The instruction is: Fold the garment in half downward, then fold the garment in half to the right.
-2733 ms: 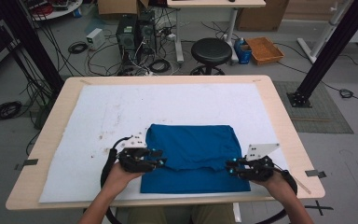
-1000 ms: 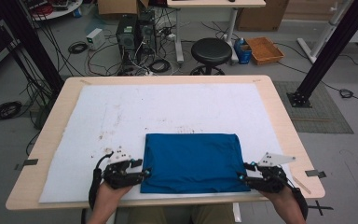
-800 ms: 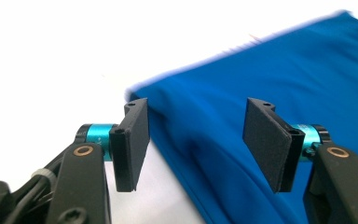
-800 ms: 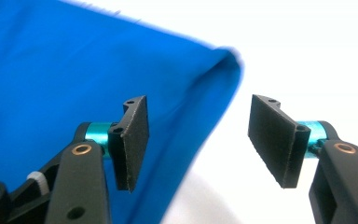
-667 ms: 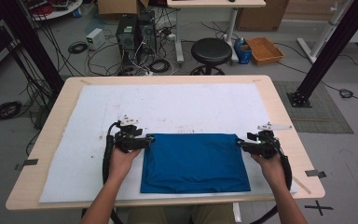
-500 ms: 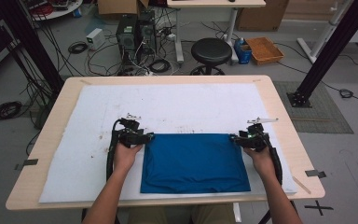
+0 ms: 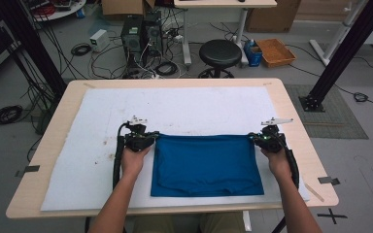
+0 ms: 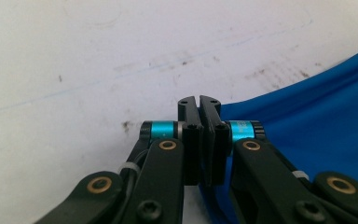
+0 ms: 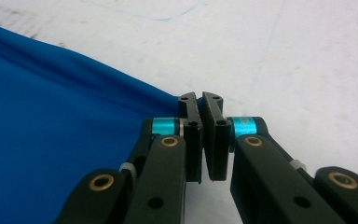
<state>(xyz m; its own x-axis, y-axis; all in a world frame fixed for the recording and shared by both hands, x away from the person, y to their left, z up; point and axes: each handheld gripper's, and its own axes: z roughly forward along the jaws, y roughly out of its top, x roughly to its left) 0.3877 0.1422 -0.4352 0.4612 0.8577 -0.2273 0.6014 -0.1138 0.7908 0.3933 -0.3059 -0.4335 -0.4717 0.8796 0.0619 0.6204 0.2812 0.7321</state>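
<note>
No writing or label can be read on anything here. A smooth blue cloth (image 7: 206, 165), folded into a rough rectangle, lies flat on a white, faintly stained mat (image 7: 92, 145) covering the pale wooden desk (image 7: 296, 121), toward its near edge. The left gripper (image 7: 151, 137) has its black fingers (image 8: 189, 140) clenched on the cloth's far left corner; the right gripper (image 7: 253, 138) pinches the far right corner likewise. The far hem runs taut between them, and turquoise metal collars sit behind each jaw.
</note>
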